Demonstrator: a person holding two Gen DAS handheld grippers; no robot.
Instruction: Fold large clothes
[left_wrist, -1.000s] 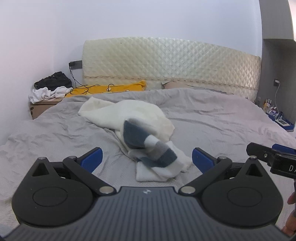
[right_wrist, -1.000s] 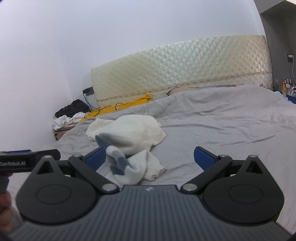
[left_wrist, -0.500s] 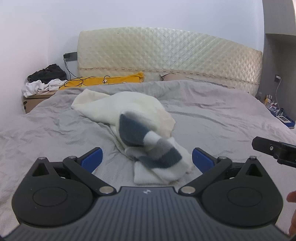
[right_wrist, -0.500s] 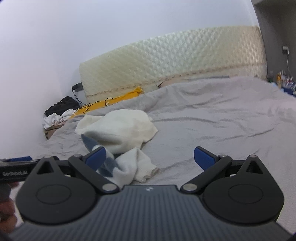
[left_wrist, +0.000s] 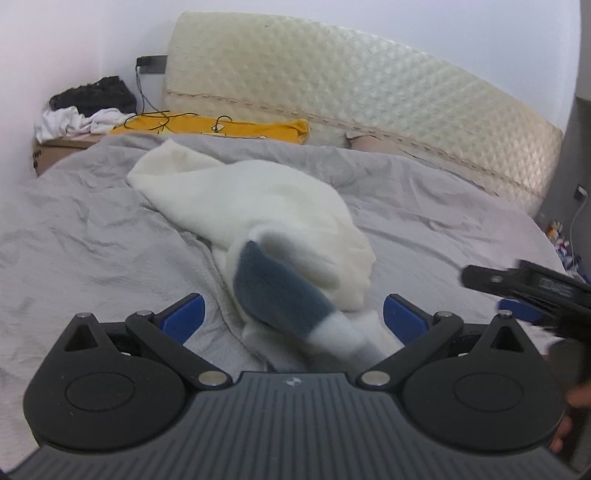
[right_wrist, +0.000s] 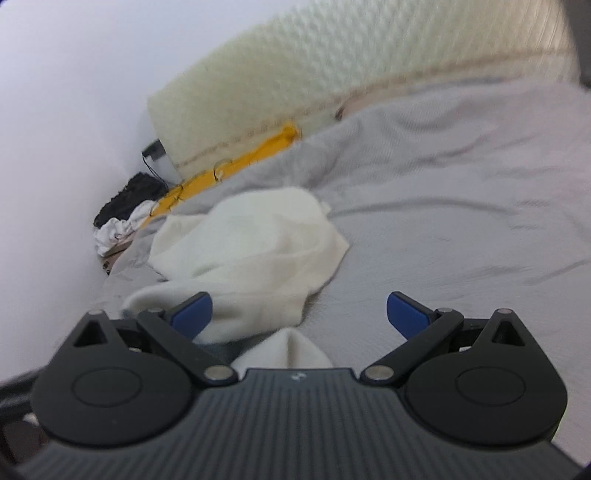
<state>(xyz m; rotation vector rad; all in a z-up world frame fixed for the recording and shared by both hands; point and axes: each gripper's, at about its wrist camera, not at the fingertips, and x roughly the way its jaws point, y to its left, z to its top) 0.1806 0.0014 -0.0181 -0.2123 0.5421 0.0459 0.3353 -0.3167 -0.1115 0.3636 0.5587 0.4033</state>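
Note:
A crumpled cream sweater with a blue, grey and white striped sleeve lies in a heap on the grey bed. My left gripper is open, with the striped sleeve end between its blue fingertips. My right gripper is open just above the near edge of the sweater. The right gripper's body also shows at the right edge of the left wrist view.
A cream padded headboard runs along the wall behind. A yellow cloth with cables lies at the bed's head. A bedside box at far left carries black and white clothes. Small items sit at far right.
Both grippers have moved forward and lower toward the sweater; it now looms larger and its near edge slips under both gripper bodies. The right view has tilted and blurred.

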